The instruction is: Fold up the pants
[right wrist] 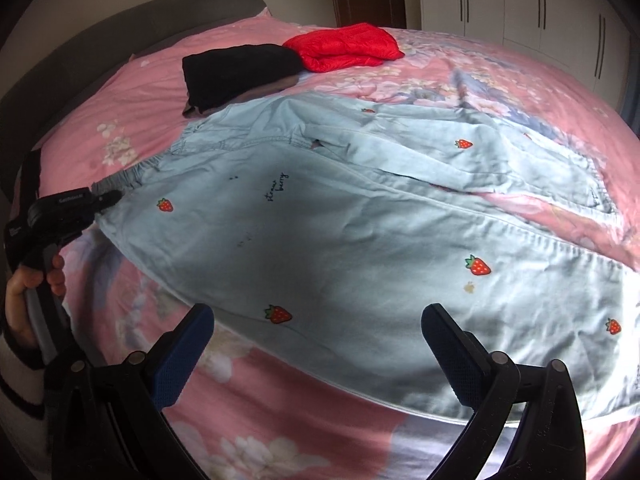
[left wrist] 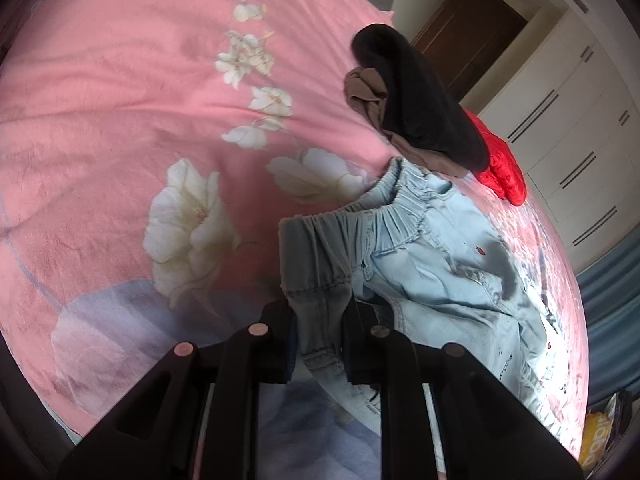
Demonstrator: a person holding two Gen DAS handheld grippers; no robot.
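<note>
Faintly, "straw berry" on pants [right wrist: 320, 216]

Bed [right wrist: 132, 80] on my feeds: pink floral cover, grey padded headboard [right wrist: 72, 20] curving along 10 o'clock in the right wrist view. Lying on it: light-blue strawberry-print pants [right wrist: 320, 220] spread across the middle, elastic waistband at 9 o'clock, legs running off toward 3. At 12 o'clock I see a folded black garment [right wrist: 236, 72] on top of a brown one [left wrist: 368, 96], touching a folded red quilted garment [right wrist: 344, 46] just to its right. The black and brown pile sits just beside the pants' top edge.
</note>
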